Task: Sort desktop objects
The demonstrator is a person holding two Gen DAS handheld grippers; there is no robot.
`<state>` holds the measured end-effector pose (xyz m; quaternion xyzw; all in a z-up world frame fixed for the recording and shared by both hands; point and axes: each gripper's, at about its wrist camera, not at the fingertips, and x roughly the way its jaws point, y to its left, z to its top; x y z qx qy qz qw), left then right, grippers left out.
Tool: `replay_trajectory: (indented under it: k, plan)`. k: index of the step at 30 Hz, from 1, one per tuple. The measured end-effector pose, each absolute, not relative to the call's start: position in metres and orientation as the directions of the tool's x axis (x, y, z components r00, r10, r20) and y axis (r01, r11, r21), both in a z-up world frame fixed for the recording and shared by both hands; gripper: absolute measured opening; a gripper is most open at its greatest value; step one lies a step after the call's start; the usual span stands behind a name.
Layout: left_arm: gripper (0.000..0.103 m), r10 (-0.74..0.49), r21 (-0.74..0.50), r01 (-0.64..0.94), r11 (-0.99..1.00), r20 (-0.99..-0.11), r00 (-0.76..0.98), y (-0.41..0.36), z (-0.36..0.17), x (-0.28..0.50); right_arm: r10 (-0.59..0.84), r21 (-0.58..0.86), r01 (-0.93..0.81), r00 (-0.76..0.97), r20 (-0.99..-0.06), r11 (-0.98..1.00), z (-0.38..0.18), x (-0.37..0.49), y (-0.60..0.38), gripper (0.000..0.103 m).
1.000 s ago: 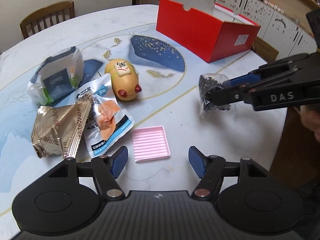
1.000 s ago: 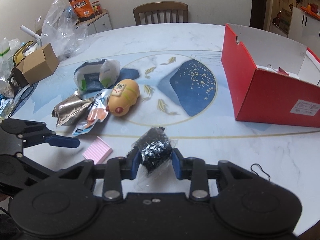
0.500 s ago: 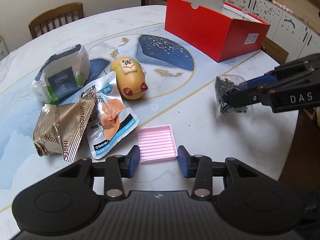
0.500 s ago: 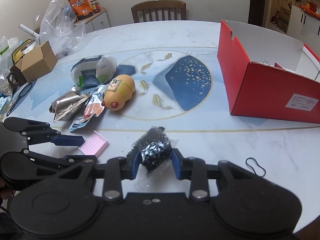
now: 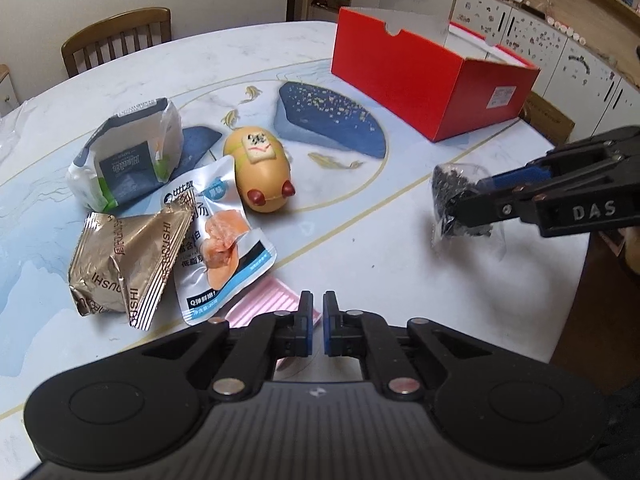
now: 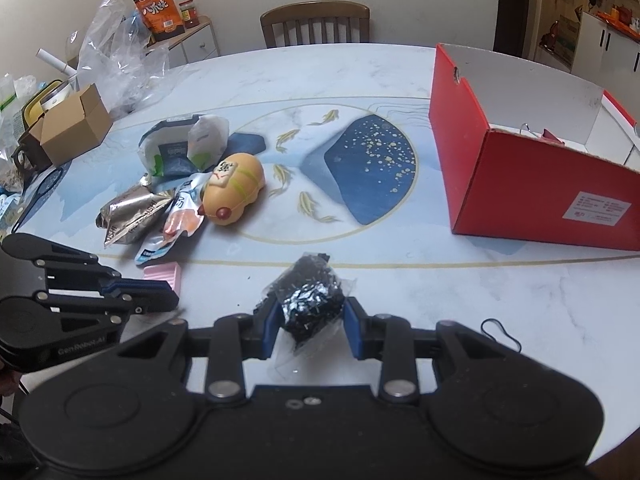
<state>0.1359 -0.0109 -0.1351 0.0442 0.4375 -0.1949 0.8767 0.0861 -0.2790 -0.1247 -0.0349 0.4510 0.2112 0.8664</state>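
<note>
My right gripper [image 6: 308,330] is shut on a clear bag of small black pieces [image 6: 312,300], held just above the table near its front edge; the bag also shows in the left wrist view [image 5: 456,204]. My left gripper [image 5: 316,330] is shut and empty, over the near edge of a pink ridged tray [image 5: 264,304]. In the right wrist view it [image 6: 172,300] sits beside the pink tray [image 6: 164,274]. A red open box [image 6: 532,196] stands at the right. A yellow plush toy [image 5: 260,168], a salmon pouch [image 5: 220,240], a gold packet [image 5: 124,264] and a white bag [image 5: 128,152] lie left of centre.
A black hair tie [image 6: 502,334] lies on the table at the right front. A cardboard box [image 6: 74,122], plastic bags [image 6: 116,60] and clutter sit at the far left. A wooden chair [image 6: 316,24] stands behind the table [image 5: 360,248].
My left gripper has closed from wide open to shut and drawn back a little over the pink tray. My right gripper still holds the bag, lifted slightly.
</note>
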Motion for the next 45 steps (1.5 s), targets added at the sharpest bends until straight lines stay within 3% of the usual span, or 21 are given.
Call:
replay_trajectory:
  k: [9,11,14,15,16,30,38,45]
  plan:
    - [0.004,-0.343,-0.127,0.407,0.905,-0.783,0.518,-0.007,-0.128,0.136,0.338,0.133,-0.401,0.500,-0.798,0.907,-0.124,0.089,-0.280,0.033]
    - [0.008,-0.344,-0.125,0.412,0.902,-0.786,0.514,-0.004,-0.128,0.135,0.338,0.133,-0.401,0.499,-0.798,0.906,-0.124,0.090,-0.280,0.033]
    - [0.035,-0.346,-0.115,0.427,0.897,-0.786,0.513,-0.001,-0.129,0.134,0.338,0.134,-0.401,0.498,-0.798,0.906,-0.124,0.090,-0.280,0.033]
    - [0.056,-0.347,-0.113,0.430,0.896,-0.784,0.515,0.001,-0.129,0.133,0.338,0.134,-0.401,0.497,-0.799,0.906,-0.124,0.091,-0.279,0.033]
    - [0.066,-0.350,-0.114,0.432,0.895,-0.780,0.519,0.003,-0.128,0.132,0.338,0.134,-0.401,0.496,-0.800,0.906,-0.125,0.091,-0.278,0.033]
    - [0.066,-0.302,-0.054,0.443,0.895,-0.804,0.512,0.011,-0.147,0.143,0.330,0.132,-0.394,0.491,-0.806,0.910,-0.128,0.086,-0.272,0.033]
    - [0.066,-0.375,-0.100,0.513,0.852,-0.801,0.466,-0.019,-0.144,0.138,0.327,0.134,-0.387,0.491,-0.807,0.912,-0.130,0.085,-0.276,0.033]
    - [0.064,-0.356,-0.056,0.538,0.841,-0.807,0.472,-0.016,-0.146,0.142,0.322,0.139,-0.374,0.490,-0.810,0.917,-0.131,0.084,-0.283,0.033]
